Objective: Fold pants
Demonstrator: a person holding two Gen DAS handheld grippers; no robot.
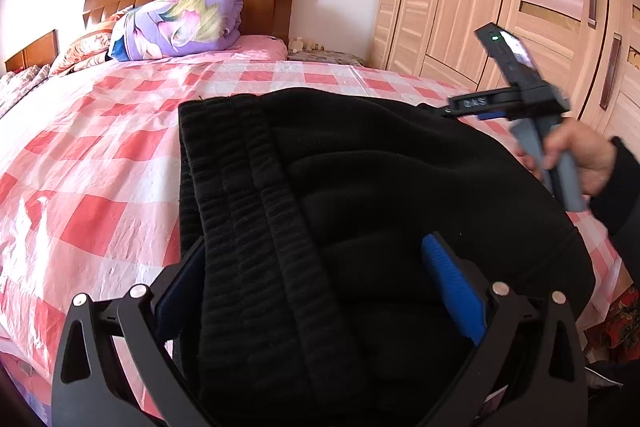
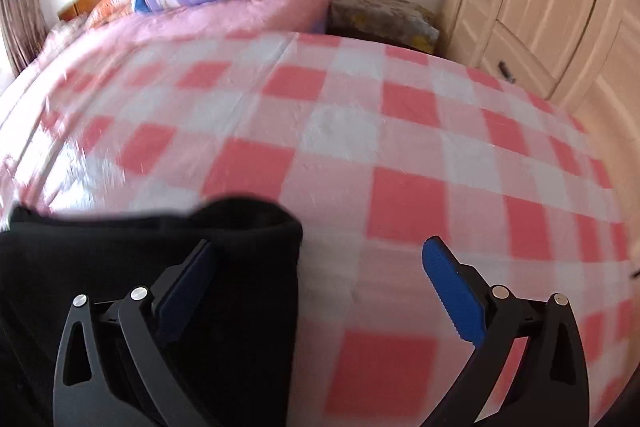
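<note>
The black pants [image 1: 360, 195] lay bunched at the frame's centre on the checked bedspread [image 1: 92, 155], between the spread left gripper [image 1: 320, 287]. The right gripper [image 2: 320, 279] gaped wide over the pants' right edge, open bedspread filling the frame's right.

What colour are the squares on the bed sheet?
The bed sheet has red, pink and white checks. The left wrist view shows it sharpest.

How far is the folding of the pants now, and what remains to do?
The black pants already lie in a compact, layered stack on the checked bedspread, ribbed waistband on top. The left gripper is open around the near edge; the right gripper is open too, at the stack's corner. What seems left is smoothing, or perhaps one final fold.
</note>
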